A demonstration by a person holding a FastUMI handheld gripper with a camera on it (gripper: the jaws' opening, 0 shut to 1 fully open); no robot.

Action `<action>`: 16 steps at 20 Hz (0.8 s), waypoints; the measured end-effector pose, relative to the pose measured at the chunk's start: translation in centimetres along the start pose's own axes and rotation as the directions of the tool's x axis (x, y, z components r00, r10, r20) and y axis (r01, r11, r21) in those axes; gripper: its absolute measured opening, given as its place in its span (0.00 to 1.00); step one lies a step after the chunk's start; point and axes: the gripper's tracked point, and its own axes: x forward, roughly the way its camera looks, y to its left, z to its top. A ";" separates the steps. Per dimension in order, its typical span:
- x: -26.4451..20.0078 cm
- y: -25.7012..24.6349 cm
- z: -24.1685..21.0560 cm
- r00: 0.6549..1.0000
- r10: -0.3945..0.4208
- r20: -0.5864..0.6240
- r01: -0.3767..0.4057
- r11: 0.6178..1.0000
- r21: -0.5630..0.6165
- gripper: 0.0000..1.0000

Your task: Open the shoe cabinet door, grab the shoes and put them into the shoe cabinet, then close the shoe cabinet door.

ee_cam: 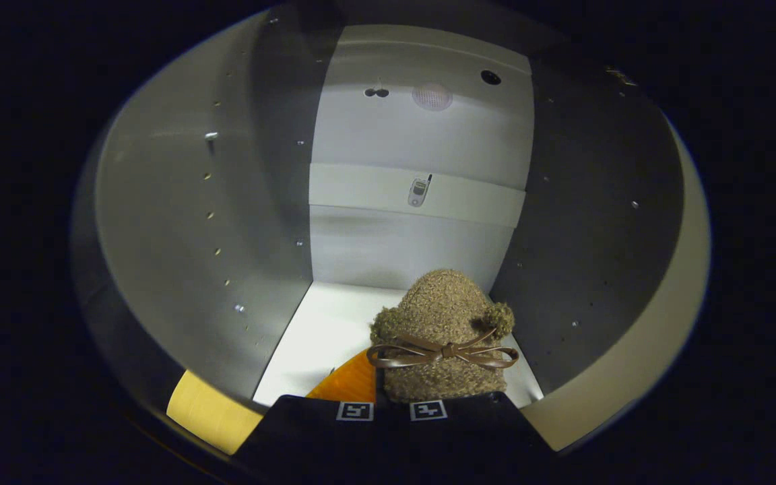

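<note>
A: At the bottom centre of the frame the gripper [391,409] is seen drawn narrow, its fingers clamped on the heel of the fuzzy brown shoe [443,337].

B: The shoe is held inside the shoe cabinet [422,195], toe pointed at the back wall, over the white floor panel [324,337].

A: An orange sole [351,384] is glimpsed at its left.

B: If it is released while tilted, a topple may be expected; the dark side wall [590,222], at the right of the frame, could be clipped.
</note>
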 end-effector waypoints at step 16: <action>14.0 0.1 -4.3 0.979 0.054 -0.195 -0.043 0.997 0.062 0.04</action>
